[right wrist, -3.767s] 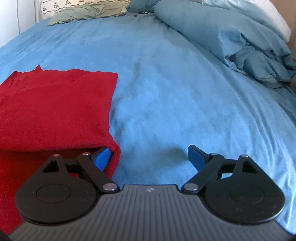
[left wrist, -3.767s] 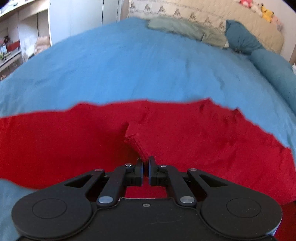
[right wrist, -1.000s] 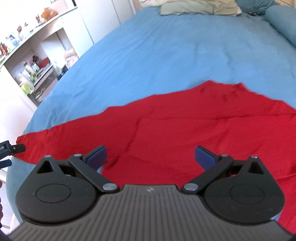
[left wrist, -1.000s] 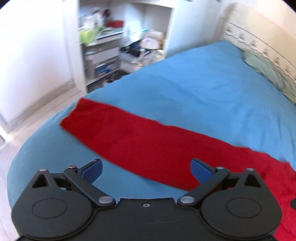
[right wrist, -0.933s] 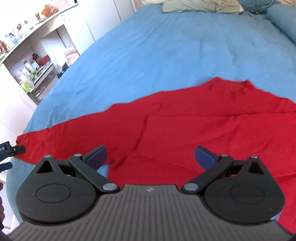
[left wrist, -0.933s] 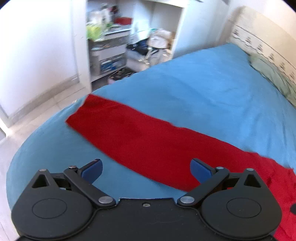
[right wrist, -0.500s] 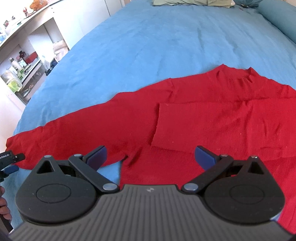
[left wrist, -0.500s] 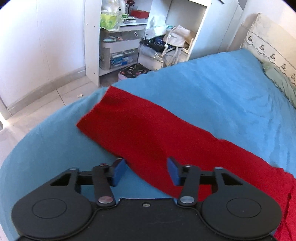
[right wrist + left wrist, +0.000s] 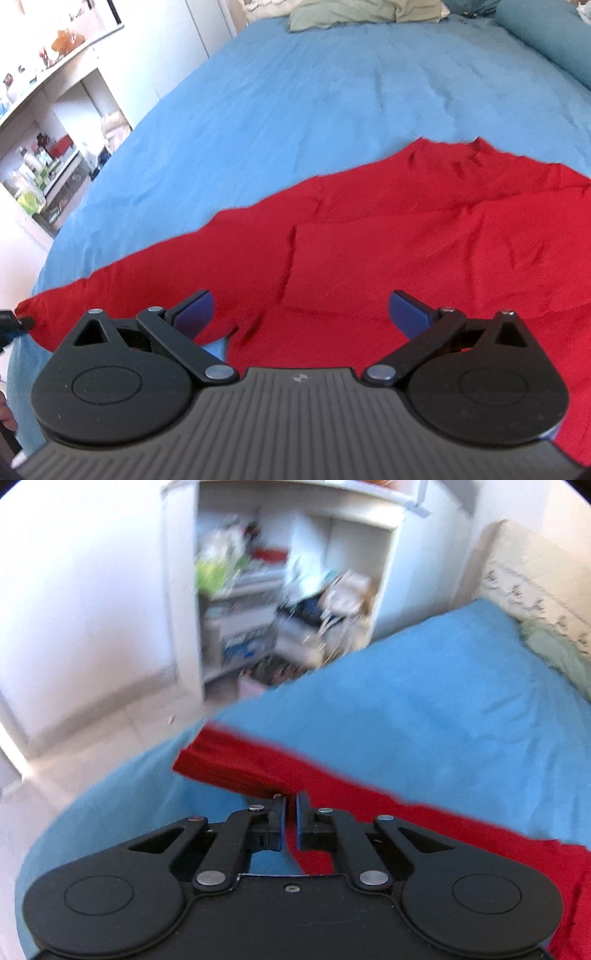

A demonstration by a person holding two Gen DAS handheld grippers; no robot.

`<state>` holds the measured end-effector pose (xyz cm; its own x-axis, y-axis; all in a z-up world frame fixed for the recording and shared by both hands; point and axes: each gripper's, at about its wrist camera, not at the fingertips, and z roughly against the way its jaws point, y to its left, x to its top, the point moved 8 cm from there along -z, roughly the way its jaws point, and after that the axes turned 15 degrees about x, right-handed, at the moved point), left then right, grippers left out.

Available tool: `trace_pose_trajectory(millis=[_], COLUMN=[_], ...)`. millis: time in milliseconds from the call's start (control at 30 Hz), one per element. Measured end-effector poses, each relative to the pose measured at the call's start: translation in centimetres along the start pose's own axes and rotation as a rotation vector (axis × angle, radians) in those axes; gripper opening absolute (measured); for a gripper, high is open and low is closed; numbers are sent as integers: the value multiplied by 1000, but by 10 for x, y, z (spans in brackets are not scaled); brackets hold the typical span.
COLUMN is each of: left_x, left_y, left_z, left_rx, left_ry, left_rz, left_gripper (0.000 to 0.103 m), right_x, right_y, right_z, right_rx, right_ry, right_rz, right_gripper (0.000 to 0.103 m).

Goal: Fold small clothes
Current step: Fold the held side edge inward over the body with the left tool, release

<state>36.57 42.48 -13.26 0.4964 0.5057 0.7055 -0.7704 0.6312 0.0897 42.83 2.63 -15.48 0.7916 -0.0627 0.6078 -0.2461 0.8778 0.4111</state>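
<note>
A red long-sleeved garment (image 9: 406,236) lies spread on the blue bed cover (image 9: 332,92). One sleeve (image 9: 236,764) stretches out toward the bed's left edge. My left gripper (image 9: 290,801) is shut on the lower edge of that sleeve, near the cuff. The sleeve end (image 9: 40,317) also shows in the right wrist view at far left, with the left gripper's tip (image 9: 14,325) beside it. My right gripper (image 9: 301,306) is open and empty, held just above the garment's body, where a folded flap (image 9: 369,269) lies.
White open shelves (image 9: 280,602) full of clutter stand beyond the bed's left edge, with pale floor (image 9: 92,746) below. A green pillow (image 9: 362,11) and a patterned headboard lie at the bed's far end. A rolled blue duvet (image 9: 546,40) lies at the far right.
My left gripper closed its fingers onto the sleeve edge near the cuff. The right gripper stayed open and moved lower and closer over the garment.
</note>
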Motion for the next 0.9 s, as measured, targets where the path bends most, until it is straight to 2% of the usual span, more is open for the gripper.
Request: trace_pose_trajectory(millis=[200, 367, 533, 633, 767, 900], left_x=[22, -2, -74, -138, -221, -259], left_y=[-76, -171, -272, -325, -368, -377], left_z=[85, 170, 229, 235, 220, 204], left_rx=[-131, -327, -518, -580, -590, -543], left_ry=[-166, -244, -242, -191, -135, -98], left_rz=[-97, -214, -344, -438, -586, -657], left_gripper=[5, 5, 5, 5, 5, 6], right_x=[17, 35, 43, 39, 23, 10], right_y=[-37, -86, -149, -188, -236, -263], right_z=[41, 80, 115, 128, 132, 132], right_rx=[20, 10, -33, -62, -76, -83], right_ry=[-72, -125, -158, -160, -133, -97], right_rz=[-32, -66, -72, -79, -116, -124], right_gripper=[103, 103, 103, 103, 103, 103])
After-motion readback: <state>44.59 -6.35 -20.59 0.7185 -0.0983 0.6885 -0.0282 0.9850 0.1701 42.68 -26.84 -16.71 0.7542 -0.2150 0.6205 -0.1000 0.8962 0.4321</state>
